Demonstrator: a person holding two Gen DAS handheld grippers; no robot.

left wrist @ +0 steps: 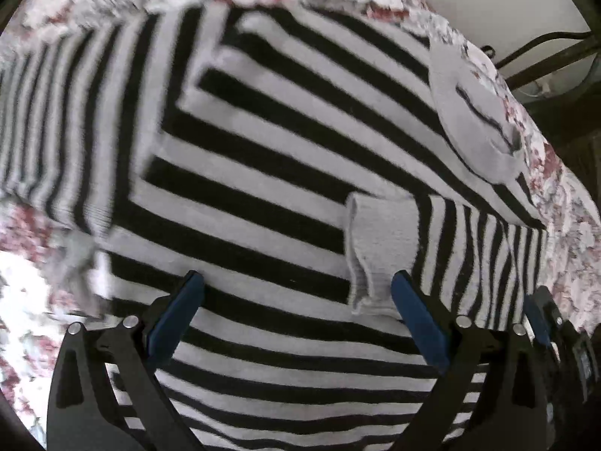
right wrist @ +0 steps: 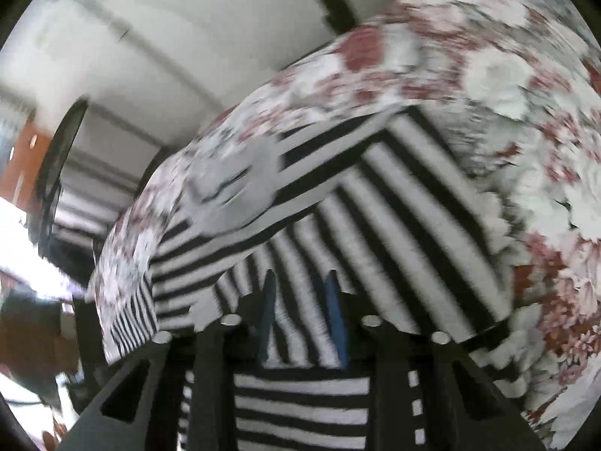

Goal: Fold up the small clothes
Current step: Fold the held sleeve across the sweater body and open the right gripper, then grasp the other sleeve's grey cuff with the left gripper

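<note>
Over the striped sweater (left wrist: 244,158) the left claw (left wrist: 296,285) gapes wide; the right claw (right wrist: 300,282) pinches its fabric.

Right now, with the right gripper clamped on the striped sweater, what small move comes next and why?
Probably carry the pinched fold across the striped sweater with the right gripper, shut on its fabric. The left gripper hangs open above the body, beside the sleeve cuff, free to pin it flat.

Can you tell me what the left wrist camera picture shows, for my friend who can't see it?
A black-and-white striped sweater lies spread on a flowery cloth, one sleeve folded across so its grey cuff rests on the body. The left gripper hovers open above it, blue fingers wide apart.
</note>
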